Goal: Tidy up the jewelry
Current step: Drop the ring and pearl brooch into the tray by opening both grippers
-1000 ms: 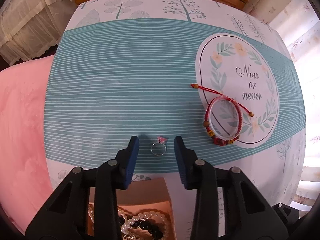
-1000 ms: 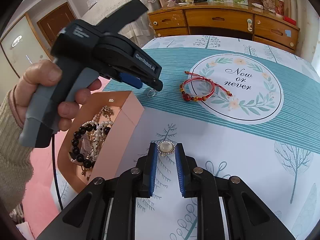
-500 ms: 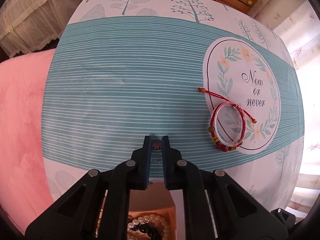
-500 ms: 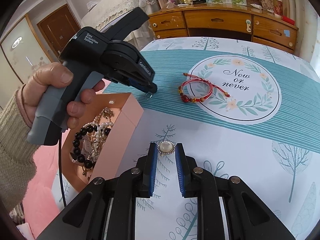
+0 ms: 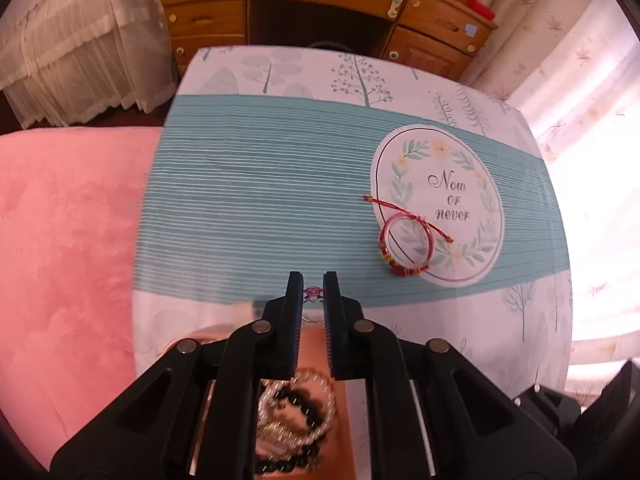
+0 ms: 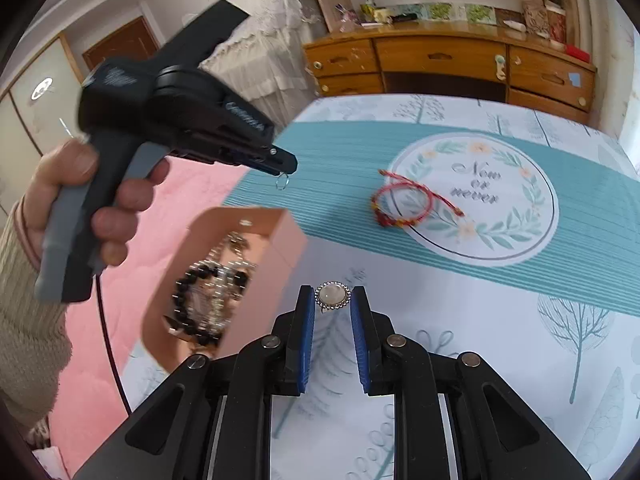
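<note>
Beaded bracelets and chains already lie in the pink box [image 6: 280, 236]. The left claw [image 5: 313, 294] grasps a small pink-stoned ring [image 5: 313, 293] above the surface [image 6: 480, 340], seemingly near the box; the right claw [image 6: 333, 298] clenches a pearl-faced ring [image 6: 332, 296]. The red cord bracelet [image 6: 400, 204] remains out.

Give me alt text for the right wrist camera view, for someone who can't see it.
The right gripper holds a round pale-stone brooch between its jaws above a tree-print tablecloth. On the left, a hand raises the left gripper, a small ring dangling from its tip, above an open pink box of beads. A red bracelet lies beyond.
</note>
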`<action>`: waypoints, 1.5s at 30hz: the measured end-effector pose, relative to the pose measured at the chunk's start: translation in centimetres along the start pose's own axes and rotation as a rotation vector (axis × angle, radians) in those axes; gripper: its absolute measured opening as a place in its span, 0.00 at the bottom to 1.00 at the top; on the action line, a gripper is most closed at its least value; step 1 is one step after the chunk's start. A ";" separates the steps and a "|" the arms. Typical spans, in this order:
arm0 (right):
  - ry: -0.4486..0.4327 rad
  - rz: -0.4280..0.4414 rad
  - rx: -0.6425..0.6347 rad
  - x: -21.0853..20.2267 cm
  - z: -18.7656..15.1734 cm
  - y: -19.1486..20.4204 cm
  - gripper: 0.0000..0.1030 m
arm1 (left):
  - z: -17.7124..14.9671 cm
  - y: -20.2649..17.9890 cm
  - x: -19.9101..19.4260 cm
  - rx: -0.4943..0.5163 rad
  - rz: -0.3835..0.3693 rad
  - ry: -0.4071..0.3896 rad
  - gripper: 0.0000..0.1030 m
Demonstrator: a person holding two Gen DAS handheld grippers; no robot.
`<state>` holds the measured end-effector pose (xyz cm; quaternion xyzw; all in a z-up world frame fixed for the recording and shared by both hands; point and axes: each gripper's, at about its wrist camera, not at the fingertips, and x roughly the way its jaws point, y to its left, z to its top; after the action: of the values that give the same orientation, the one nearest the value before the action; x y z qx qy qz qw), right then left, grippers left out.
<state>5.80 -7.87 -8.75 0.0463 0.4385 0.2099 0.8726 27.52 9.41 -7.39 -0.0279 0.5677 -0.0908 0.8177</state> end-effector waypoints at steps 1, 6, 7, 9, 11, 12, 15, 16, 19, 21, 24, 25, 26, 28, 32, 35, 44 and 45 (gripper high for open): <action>-0.004 0.009 -0.004 -0.2 0.2 0.4 0.17 | -0.5 0.3 -0.9 -0.001 -0.002 -0.011 0.07; -0.016 0.040 -0.060 -0.6 1.5 3.1 0.17 | -3.8 2.4 -4.0 -0.059 -0.029 -0.049 0.07; -0.013 0.048 -0.066 -0.4 1.9 3.6 0.17 | -4.6 3.0 -4.4 -0.081 -0.029 -0.055 0.07; -0.009 0.063 -0.077 -0.1 2.6 4.5 0.17 | -6.1 4.0 -4.7 -0.121 -0.021 -0.066 0.07; -0.008 0.072 -0.095 0.3 3.4 5.5 0.17 | -7.8 4.9 -4.8 -0.165 0.000 -0.088 0.07; -0.007 0.077 -0.101 0.4 3.8 5.9 0.17 | -8.4 5.2 -4.7 -0.181 0.005 -0.096 0.07; 0.004 0.097 -0.110 1.4 5.0 7.1 0.17 | -10.2 5.4 -4.1 -0.223 0.068 -0.135 0.07; 0.012 0.102 -0.113 1.7 5.4 7.6 0.17 | -10.7 5.3 -4.0 -0.232 0.092 -0.154 0.08; 0.025 0.101 -0.130 2.5 6.2 8.7 0.17 | -11.9 5.5 -3.9 -0.269 0.115 -0.183 0.10; 0.037 0.093 -0.144 2.9 6.5 9.3 0.17 | -12.4 5.6 -3.8 -0.279 0.140 -0.198 0.20; 0.066 0.085 -0.149 3.7 6.7 9.9 0.19 | -13.3 6.0 -4.4 -0.291 0.179 -0.240 0.51; 0.067 0.079 -0.145 3.8 6.8 10.0 0.21 | -13.5 6.3 -4.6 -0.297 0.176 -0.248 0.52; 0.068 0.080 -0.142 3.9 6.8 10.0 0.25 | -13.6 6.5 -4.8 -0.303 0.166 -0.251 0.52; 0.058 0.079 -0.132 3.9 6.8 10.1 0.30 | -14.1 6.9 -4.9 -0.320 0.141 -0.247 0.52; 0.045 0.066 -0.129 3.7 6.6 10.0 0.32 | -15.1 6.7 -4.8 -0.320 0.120 -0.243 0.52; 0.049 0.038 -0.123 3.5 6.2 9.4 0.32 | -15.8 5.9 -4.6 -0.301 0.109 -0.239 0.52; 0.098 -0.062 -0.078 3.4 4.5 5.3 0.32 | -17.1 3.5 -4.8 -0.254 0.096 -0.266 0.52; 0.104 -0.073 -0.071 3.4 4.3 4.8 0.32 | -17.2 3.1 -4.8 -0.245 0.098 -0.270 0.52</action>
<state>9.45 -1.67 -7.38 -0.0118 0.4770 0.1958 0.8567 10.23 14.27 -9.50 -0.1117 0.4601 0.0235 0.8805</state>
